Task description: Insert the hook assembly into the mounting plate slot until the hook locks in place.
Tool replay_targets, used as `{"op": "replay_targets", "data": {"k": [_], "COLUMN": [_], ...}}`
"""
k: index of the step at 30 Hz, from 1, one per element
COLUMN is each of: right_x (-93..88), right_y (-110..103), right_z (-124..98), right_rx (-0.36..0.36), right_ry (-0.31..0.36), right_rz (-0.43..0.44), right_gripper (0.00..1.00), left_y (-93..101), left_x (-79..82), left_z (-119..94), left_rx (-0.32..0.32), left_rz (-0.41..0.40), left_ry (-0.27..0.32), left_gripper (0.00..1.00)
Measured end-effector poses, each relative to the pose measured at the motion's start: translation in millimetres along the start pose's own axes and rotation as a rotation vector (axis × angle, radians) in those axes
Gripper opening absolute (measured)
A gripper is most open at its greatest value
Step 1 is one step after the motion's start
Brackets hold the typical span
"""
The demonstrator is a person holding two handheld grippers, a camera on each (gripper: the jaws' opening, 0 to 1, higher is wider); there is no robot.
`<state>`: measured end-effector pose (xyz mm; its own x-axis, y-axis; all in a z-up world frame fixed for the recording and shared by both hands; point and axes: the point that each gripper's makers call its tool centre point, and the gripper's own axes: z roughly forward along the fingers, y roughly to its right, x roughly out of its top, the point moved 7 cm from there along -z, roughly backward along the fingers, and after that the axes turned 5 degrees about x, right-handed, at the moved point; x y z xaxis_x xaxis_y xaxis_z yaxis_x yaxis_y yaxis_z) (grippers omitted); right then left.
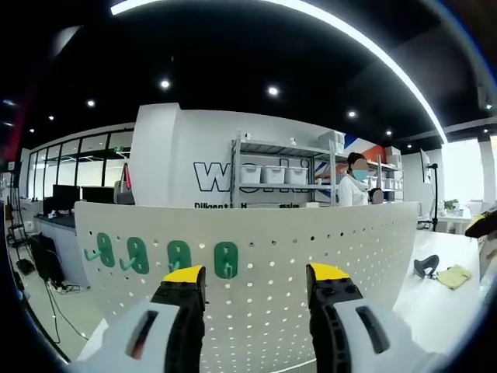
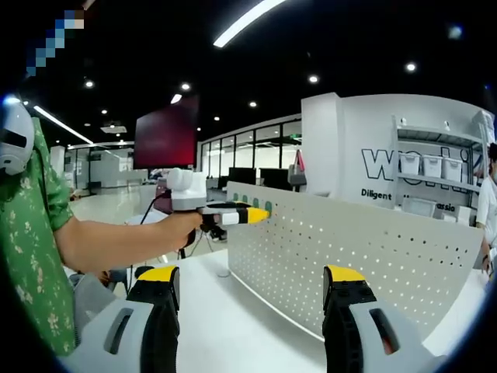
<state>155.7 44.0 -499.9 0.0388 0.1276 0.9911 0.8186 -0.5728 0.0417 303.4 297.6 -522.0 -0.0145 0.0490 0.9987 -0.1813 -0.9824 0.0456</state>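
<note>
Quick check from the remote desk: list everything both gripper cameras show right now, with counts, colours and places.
White perforated metal pegboard: one, upright on the white table.
Green plastic hooks: four, in a row on the pegboard's left part.
Metal shelf rack: one, holding white bins, behind the pegboard.
Person in white: one, beside the rack.
Dark tool: one, on the table, right of the pegboard.
Left gripper: open, yellow-tipped, facing the pegboard.
Right gripper: open, over the table.
</note>
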Motion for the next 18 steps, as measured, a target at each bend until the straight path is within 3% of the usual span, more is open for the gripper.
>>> {"op": "replay_targets", "data": {"k": [18], "right_x": [7.4], "right_y": [-21], "right_z": [2], "right_rx": [0.016], "right_ry": [0.010], "right_rz": [-0.016], "right_gripper": [0.77], "left_y": [3.6], "left_x": [11.8], "left_z": [-57], "left_rx": [-0.048], "left_rz": [0.016], "left_ry": [0.025], "left_gripper": [0.72]}}
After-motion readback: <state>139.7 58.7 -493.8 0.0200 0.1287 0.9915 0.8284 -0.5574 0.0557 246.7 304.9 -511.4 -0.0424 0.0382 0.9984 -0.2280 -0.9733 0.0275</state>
